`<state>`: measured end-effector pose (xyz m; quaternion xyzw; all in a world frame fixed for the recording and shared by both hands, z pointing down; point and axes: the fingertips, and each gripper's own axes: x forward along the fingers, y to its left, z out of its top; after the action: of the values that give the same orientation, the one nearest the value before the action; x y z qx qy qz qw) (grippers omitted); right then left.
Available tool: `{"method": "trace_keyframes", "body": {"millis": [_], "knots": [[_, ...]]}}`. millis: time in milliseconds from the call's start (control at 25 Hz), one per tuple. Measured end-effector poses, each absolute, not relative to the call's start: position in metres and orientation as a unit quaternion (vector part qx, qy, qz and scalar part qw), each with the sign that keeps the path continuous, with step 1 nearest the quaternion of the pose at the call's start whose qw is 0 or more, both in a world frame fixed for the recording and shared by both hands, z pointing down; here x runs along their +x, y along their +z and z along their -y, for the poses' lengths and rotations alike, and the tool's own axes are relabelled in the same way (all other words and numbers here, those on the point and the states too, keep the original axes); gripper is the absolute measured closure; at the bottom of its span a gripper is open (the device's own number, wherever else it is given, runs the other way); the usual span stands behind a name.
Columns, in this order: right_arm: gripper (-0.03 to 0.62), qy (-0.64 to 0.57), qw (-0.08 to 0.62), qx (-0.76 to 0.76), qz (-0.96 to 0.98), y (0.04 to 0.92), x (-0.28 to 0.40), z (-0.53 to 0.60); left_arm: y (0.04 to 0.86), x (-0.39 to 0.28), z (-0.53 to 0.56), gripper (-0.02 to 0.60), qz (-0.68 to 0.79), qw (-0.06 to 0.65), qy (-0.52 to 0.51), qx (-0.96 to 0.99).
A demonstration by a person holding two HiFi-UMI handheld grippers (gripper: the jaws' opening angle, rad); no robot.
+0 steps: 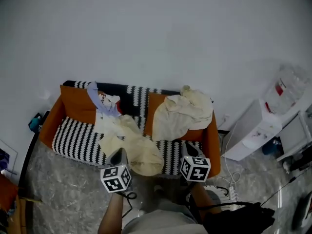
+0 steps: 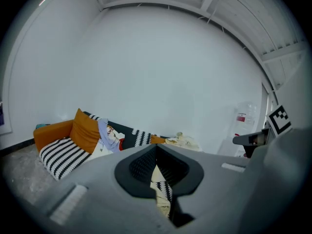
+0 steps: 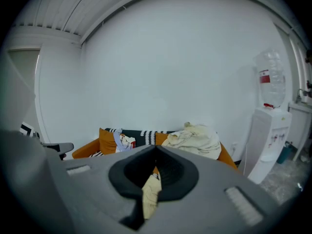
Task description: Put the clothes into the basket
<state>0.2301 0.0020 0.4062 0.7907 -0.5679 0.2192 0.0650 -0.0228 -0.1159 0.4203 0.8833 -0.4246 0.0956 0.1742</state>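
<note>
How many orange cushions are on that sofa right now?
2. One orange cushion leans at the left end of the sofa, touching the lavender shirt; the other stands right of centre, partly under the cream garment. Clothes may hide more.

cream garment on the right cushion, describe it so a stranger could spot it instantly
Find the orange sofa with the black-and-white striped seat against the white wall. On its right back cushion lies a crumpled cream garment; unlike the yellower garment on the seat, it sits up high.
</note>
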Motion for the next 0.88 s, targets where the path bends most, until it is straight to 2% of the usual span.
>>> {"method": "trace_keyframes", "body": {"millis": [320, 600, 880], "knots": [[0.591, 0.225, 0.068, 0.812, 0.534, 0.418, 0.286, 0.026, 0.418, 0.045, 0.161, 0.575, 0.393, 0.149, 0.114, 0.9], [0.591, 0.245, 0.07, 0.828, 0.499, 0.44, 0.325, 0.027, 0.448, 0.097, 0.179, 0.575, 0.355, 0.165, 0.15, 0.908], [0.591, 0.26, 0.062, 0.84, 0.472, 0.461, 0.376, 0.032, 0.463, 0.168, 0.193, 0.575, 0.311, 0.152, 0.182, 0.92]]}}
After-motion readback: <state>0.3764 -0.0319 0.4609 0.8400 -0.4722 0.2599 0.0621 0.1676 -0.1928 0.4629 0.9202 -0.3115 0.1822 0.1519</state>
